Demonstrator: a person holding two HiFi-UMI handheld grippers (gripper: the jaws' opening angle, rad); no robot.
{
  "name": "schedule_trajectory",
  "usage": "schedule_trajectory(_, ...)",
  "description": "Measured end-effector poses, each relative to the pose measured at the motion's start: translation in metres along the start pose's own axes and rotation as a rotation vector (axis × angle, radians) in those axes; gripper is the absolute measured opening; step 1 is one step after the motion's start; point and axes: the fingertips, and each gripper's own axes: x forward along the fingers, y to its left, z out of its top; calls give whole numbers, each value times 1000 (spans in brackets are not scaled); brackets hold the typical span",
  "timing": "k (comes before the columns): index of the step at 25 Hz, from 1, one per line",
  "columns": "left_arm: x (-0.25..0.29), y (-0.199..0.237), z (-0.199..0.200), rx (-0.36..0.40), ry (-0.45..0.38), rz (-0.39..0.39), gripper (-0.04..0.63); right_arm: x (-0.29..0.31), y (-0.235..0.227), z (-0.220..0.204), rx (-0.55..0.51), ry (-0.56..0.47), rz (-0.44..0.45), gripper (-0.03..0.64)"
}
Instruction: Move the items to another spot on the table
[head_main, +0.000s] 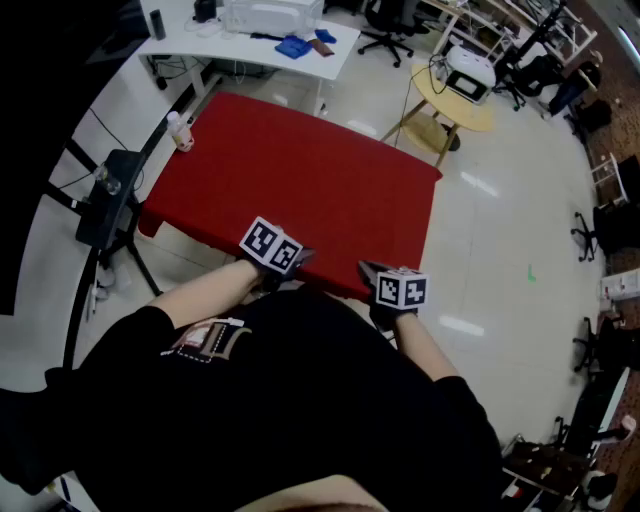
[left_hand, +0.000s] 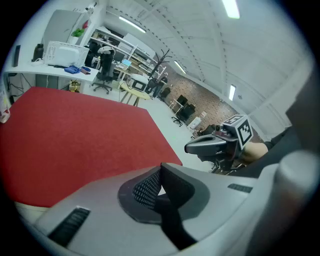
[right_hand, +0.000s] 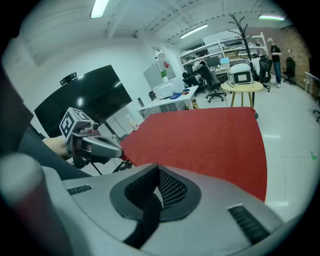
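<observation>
Red worktop: bottle at far left corner
Left claw: closed, empty, over near edge
Right claw: closed, empty, near edge

A lab workroom: office chairs, stocked shelving, cluttered white desk, big screen.

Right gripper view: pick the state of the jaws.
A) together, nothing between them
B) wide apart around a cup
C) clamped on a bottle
A: the right gripper has its jaws together with nothing between them, and only the red table lies beyond.
</observation>
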Motion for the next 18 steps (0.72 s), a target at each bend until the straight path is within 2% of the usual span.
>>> schedule_trajectory(5, -60, 57, -11, -16, -29, 24, -9, 51, 44, 20, -18, 2, -7, -3)
schedule_trajectory(10, -140, 130, -29, -47, -37, 79, -10, 115, 109, 47, -29, 8, 15, -3)
schedule_trajectory(14, -192, 182, -36, -97, -61, 138, -9, 162, 155, 69, -74, 30, 58, 0)
schedule_trajectory(18, -223, 224, -32, -164, -112, 212, -9, 199, 179, 96, -149, 72, 122, 11)
